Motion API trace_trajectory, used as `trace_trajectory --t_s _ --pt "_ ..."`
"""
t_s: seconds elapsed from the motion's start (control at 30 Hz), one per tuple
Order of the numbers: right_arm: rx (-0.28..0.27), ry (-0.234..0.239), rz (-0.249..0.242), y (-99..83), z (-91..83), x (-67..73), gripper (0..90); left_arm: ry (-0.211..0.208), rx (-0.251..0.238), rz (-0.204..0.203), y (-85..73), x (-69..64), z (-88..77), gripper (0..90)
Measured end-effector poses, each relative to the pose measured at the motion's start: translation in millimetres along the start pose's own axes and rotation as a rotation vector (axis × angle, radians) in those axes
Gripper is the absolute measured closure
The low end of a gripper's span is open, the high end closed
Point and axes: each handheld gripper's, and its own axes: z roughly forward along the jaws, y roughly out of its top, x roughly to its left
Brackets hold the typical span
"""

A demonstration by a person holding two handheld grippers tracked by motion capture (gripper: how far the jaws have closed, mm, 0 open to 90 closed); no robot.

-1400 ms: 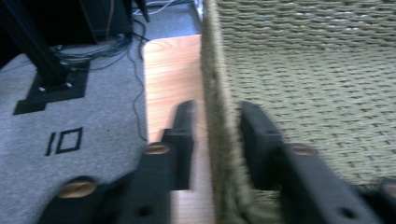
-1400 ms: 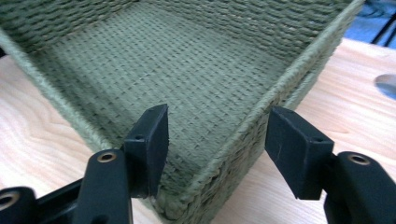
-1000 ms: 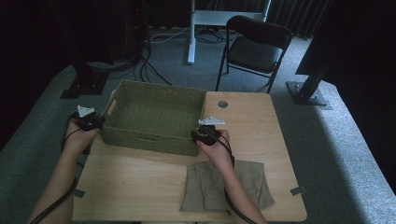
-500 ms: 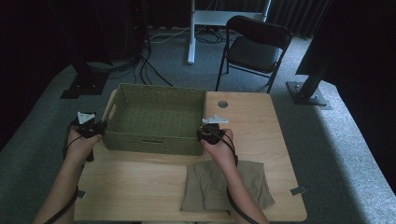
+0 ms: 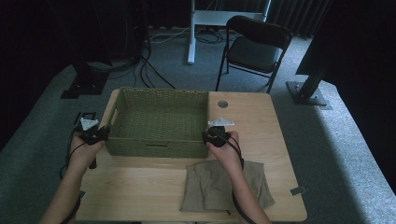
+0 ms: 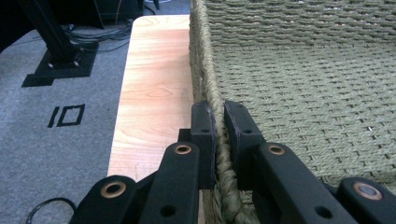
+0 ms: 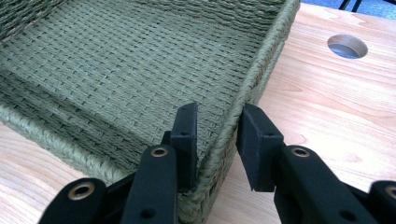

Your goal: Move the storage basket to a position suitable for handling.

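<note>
An empty green woven basket [image 5: 159,92] sits on the wooden table [image 5: 261,135]. At its left side, my left gripper [image 5: 103,133] is held in a hand. In the left gripper view, my left gripper [image 6: 219,112] is shut on the basket's left rim [image 6: 205,79], one jaw on each side. My right gripper [image 5: 208,135] is at the basket's near right corner. In the right gripper view, my right gripper [image 7: 219,114] straddles the right rim [image 7: 261,60]. It is open, with its outer jaw clear of the wall.
A folded olive cloth [image 5: 224,184] lies on the table near the front edge, under the right forearm. A round hole [image 5: 222,104] is in the tabletop just right of the basket. A black folding chair [image 5: 254,46] stands beyond the table.
The basket has shifted slightly to the right and nearer, along with both hands. Both grippers stay at its left and right rims.
</note>
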Motion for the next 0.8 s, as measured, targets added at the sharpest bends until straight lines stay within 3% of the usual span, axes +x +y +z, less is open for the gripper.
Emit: trace_trajectory --t_s 0.33,0.43,0.5,0.57,0.63,0.77,0.8 --pt "-0.018 0.004 -0.008 -4.8 -3.3 -5.8 68.9 -0.015 0.013 -0.009 -2.8 -4.6 -5.7 83.3" --pt "-0.025 0.008 -0.009 -4.4 -3.3 -7.3 64.3 -0.049 0.022 -0.025 -1.9 -1.2 -6.5 81.4" --pt "-0.061 0.006 0.023 -2.7 -5.4 -12.0 56.9 -0.091 0.028 -0.03 0.4 1.0 -6.7 68.5" --pt "-0.086 0.007 0.058 1.8 -7.7 -17.9 52.2 -0.095 0.007 -0.038 4.5 3.5 -7.1 60.6" --pt "-0.107 -0.004 0.064 8.8 -10.3 -21.8 50.7 -0.09 -0.009 -0.05 10.6 7.4 -8.2 60.5" --pt "-0.126 -0.011 0.064 25.5 -10.8 -25.8 49.4 -0.099 -0.063 -0.045 22.7 14.0 -3.7 50.1" --pt "-0.129 -0.015 0.064 29.5 -9.3 -26.1 49.4 -0.109 -0.075 -0.063 25.3 15.1 -0.6 46.8"
